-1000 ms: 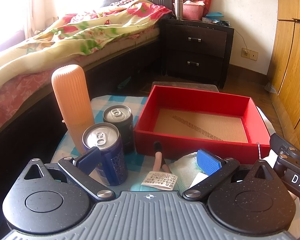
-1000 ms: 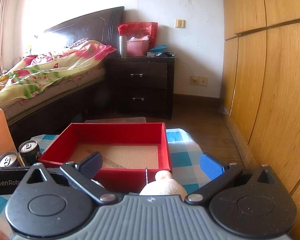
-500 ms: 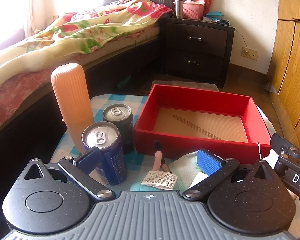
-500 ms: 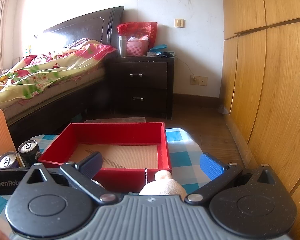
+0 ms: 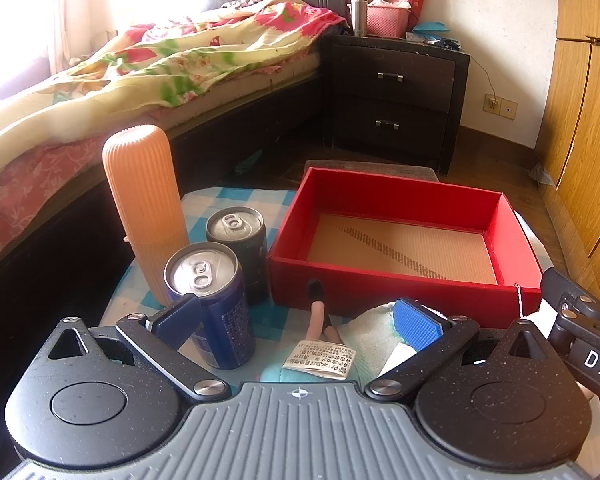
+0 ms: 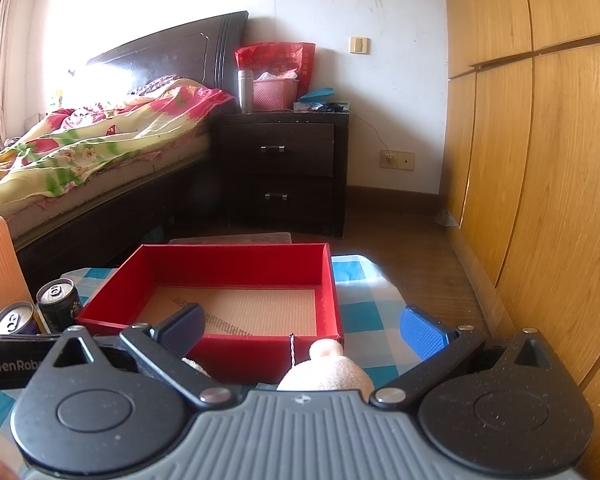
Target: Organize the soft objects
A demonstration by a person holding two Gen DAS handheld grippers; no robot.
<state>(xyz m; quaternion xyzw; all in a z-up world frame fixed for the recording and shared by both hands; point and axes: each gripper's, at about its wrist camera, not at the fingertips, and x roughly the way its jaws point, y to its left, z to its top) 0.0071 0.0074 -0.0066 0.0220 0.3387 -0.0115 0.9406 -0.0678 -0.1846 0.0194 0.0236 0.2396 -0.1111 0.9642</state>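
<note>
Two pairs of tongs hang spread wide over the near edge of the checkered tabletop [image 6: 352,316], neither gripping anything. Between the fingers of the left tongs [image 5: 296,318] lies a pale green towel [image 5: 370,338] with a printed label, flat on the tabletop just before the red box [image 5: 400,280]. Under the right tongs [image 6: 302,330] sits a cream plush toy [image 6: 328,372], touching the box's near wall. Beside the box, toward the tabletop's left edge, stand a blue can [image 5: 212,304], a dark can [image 5: 240,248] and a tall ribbed orange container [image 5: 144,208], close together.
</note>
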